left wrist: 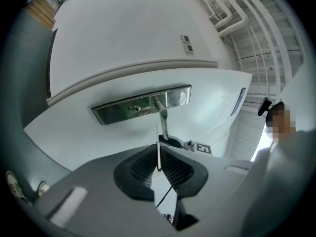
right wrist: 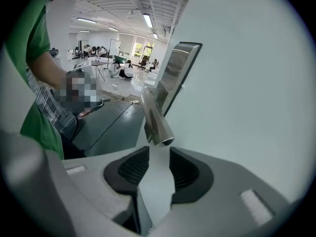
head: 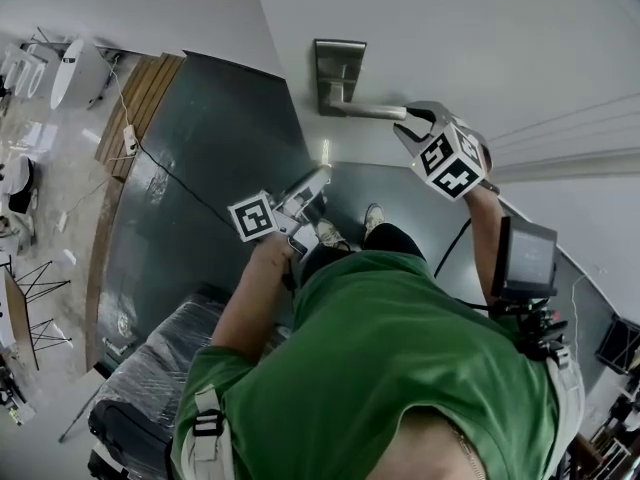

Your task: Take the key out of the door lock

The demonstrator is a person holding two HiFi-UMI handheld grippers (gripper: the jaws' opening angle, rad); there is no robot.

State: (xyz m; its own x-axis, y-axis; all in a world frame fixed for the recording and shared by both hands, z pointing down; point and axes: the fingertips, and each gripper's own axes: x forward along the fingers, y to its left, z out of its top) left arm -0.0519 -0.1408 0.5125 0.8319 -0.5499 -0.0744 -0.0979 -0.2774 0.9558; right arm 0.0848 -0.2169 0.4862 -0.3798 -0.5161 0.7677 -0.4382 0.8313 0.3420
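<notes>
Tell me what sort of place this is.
Probably an open-plan office or lab, seen from an interior door. Clues: the white door with its metal lever handle, and, in the right gripper view, a big room with ceiling strip lights and people at tables.

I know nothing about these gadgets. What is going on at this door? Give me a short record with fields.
Lock plate: steel, on a white door; keyhole looks empty
Key: out of the lock, pinched edge-on
Left gripper: shut on the key, held off the door
Door handle: steel lever
Right gripper: jaws apart at the lever's free end, not clamping it
Person: green shirt, facing the door
</notes>
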